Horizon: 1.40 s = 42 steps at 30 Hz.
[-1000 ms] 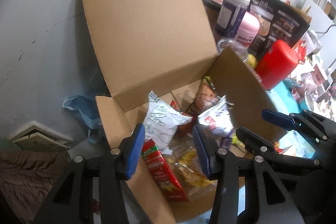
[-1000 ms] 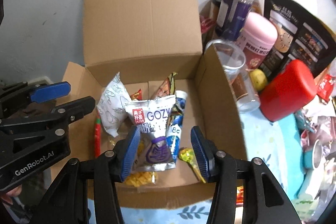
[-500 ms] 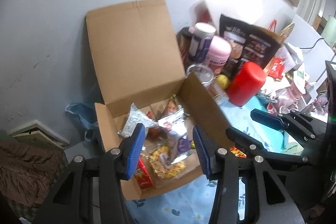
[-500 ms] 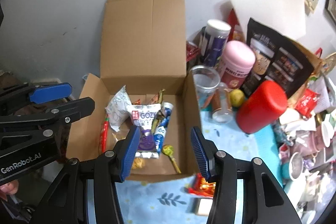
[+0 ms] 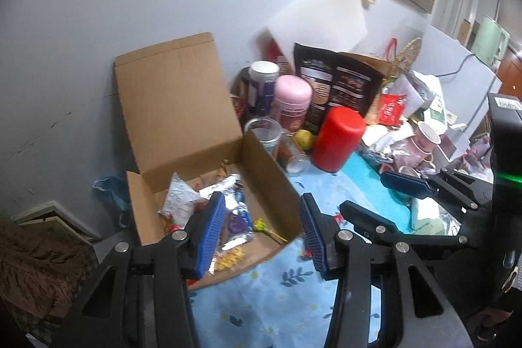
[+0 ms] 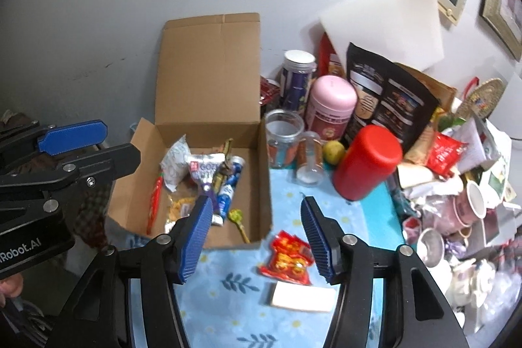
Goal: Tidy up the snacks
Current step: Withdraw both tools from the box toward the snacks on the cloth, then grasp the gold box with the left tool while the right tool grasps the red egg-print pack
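An open cardboard box (image 6: 265, 185) stands on the blue flowered cloth, its lid against the wall. Inside lie several snacks: a white packet (image 6: 174, 165), a silver and purple packet (image 6: 204, 172), a blue tube (image 6: 228, 188), a red stick (image 6: 156, 198) and a lollipop (image 6: 236, 217). A red snack packet (image 6: 287, 260) and a flat white packet (image 6: 301, 295) lie on the cloth in front of the box. My right gripper (image 6: 256, 237) hovers above the box's front corner, jaws opening, nothing between them. My left gripper (image 5: 261, 234) is open and empty over the box's front edge.
Right of the box stand a red canister (image 6: 367, 162), a pink jar (image 6: 331, 106), a purple can (image 6: 297, 77), a clear mug (image 6: 282, 139), a yellow fruit (image 6: 332, 152) and a black bag (image 6: 388, 100). Pink cups (image 6: 469, 204) and clutter crowd the far right.
Both grippers have drawn back and up from the box, which looks smaller. The red and white packets on the cloth came into the right wrist view. The right jaws stand wider.
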Tool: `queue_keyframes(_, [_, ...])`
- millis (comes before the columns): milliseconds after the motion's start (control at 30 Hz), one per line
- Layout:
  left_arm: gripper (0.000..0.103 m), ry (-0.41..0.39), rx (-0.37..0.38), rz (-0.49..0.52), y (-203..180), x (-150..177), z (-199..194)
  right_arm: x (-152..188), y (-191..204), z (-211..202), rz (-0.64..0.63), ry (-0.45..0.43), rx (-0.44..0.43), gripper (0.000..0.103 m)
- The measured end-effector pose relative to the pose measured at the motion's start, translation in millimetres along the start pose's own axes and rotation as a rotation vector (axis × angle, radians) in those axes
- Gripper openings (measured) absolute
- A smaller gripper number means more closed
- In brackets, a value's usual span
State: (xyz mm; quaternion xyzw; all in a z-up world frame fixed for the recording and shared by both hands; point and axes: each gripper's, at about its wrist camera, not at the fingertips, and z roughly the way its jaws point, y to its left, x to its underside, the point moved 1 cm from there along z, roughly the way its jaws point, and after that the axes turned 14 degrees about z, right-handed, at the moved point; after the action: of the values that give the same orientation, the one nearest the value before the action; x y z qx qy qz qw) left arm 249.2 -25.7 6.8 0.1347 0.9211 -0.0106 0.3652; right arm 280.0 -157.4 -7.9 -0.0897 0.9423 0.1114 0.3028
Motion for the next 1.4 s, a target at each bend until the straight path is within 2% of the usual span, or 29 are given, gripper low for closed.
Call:
queue_keyframes(400, [0.047,-0.006,0.080,0.054,-62,15,18,37,-57,-14,0.050,0.020,0.056,0.057])
queue_keyframes(700, [0.047,0.029,0.112,0.063,-94,33,45,75,-96,0,0.111,0.073,0.101,0.057])
queue_keyframes(867, [0.047,0.022,0.167,0.044,-107,43,63,100,-119,16,0.155,0.125,0.096,0.057])
queue_keyframes(1100, [0.047,0.107,0.241,0.076,-132,55,107,126,-149,39,0.218,0.187,0.114,0.057])
queue_keyframes(1233, [0.047,0.154,0.283,0.119,-148,60,136,139,-168,54,0.254,0.215,0.116,0.057])
queue_keyframes(1400, [0.047,0.225,0.370,0.192,-168,70,177,152,-190,69,0.273,0.257,0.112,0.057])
